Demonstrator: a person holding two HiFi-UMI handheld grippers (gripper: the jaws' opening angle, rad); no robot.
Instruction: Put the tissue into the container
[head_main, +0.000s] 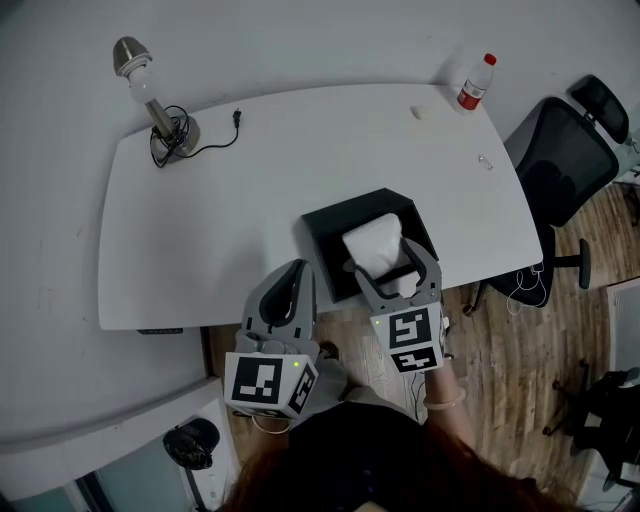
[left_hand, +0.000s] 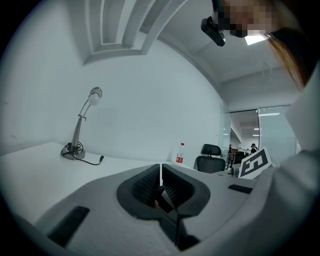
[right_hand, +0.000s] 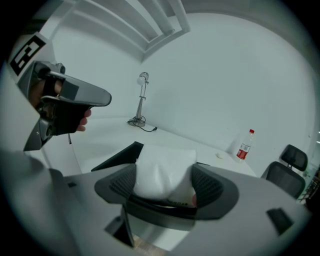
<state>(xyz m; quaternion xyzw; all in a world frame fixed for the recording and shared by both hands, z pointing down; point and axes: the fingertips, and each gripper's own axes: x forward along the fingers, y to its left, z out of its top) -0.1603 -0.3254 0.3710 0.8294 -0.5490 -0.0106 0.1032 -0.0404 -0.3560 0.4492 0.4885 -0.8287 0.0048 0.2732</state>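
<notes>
Tissue (head_main: 372, 245) clamped in right gripper (head_main: 395, 265) fingers over black container (head_main: 328, 238); left gripper (head_main: 297, 275) fingers together.

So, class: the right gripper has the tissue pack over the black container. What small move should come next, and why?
Probably lower the right gripper a little and open its jaws. They are clamped on the tissue pack, which sits over the black container opening, so releasing should leave it inside.
</notes>
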